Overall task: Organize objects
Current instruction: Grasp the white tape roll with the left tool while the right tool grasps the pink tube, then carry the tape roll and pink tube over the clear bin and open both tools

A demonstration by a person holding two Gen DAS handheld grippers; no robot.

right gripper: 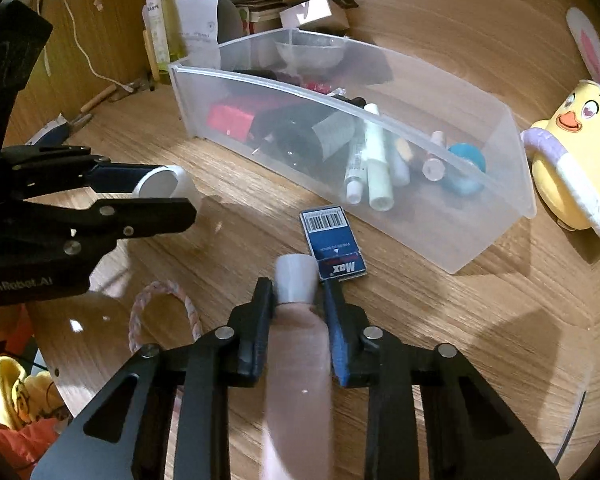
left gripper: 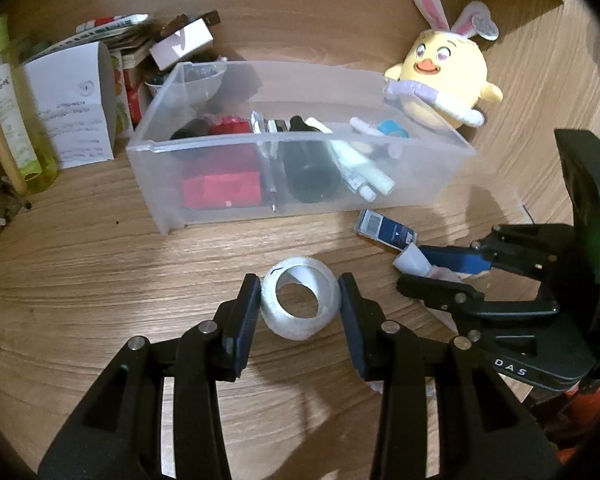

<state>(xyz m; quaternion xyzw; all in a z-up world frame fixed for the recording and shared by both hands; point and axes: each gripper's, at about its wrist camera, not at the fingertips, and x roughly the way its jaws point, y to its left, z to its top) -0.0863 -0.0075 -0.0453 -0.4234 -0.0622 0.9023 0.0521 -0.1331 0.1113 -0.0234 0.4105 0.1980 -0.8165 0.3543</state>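
Note:
A clear plastic bin (left gripper: 236, 172) (right gripper: 496, 216) holds pens, tubes and a red box. My left gripper (left gripper: 300, 300) is shut on a white tape roll (left gripper: 296, 304), which also shows in the right wrist view (right gripper: 168, 184), just above the wooden table. My right gripper (right gripper: 300, 292) is shut on a pink tube with a white cap (right gripper: 296, 344), held near the bin's front wall; it shows in the left wrist view (left gripper: 432, 270) at the right. A small blue staple box (right gripper: 334, 244) (left gripper: 386, 230) lies on the table beside the tube's cap.
A yellow chick plush (left gripper: 444, 76) (right gripper: 572, 148) sits right of the bin. Papers, boxes and a green bottle (left gripper: 12, 116) crowd the back left. A pink braided ring (right gripper: 164, 316) lies on the table near my right gripper.

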